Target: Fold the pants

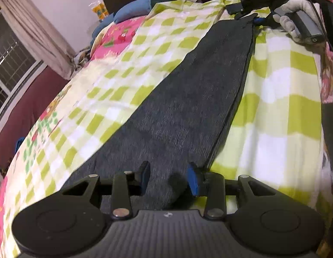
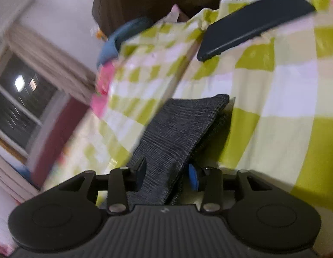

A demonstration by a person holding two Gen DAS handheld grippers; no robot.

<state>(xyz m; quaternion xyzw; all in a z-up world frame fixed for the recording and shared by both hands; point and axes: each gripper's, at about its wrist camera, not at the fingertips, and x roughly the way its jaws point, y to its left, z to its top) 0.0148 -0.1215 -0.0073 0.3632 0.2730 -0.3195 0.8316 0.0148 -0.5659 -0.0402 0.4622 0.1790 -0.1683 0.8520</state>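
pants [image 1: 188, 99] stretched over the bed [image 1: 280, 107], left claw [image 1: 169, 177] and right claw [image 2: 166, 177] each pinching an end; uneven pull risks slip or skewed fold.

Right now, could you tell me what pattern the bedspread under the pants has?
The bedspread is a lime-green and white check; the left wrist view shows it best.

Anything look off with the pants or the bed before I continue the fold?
Nothing stands out. The pants lie flat and stretched lengthwise on the checked sheet, each end between the jaws of a gripper.
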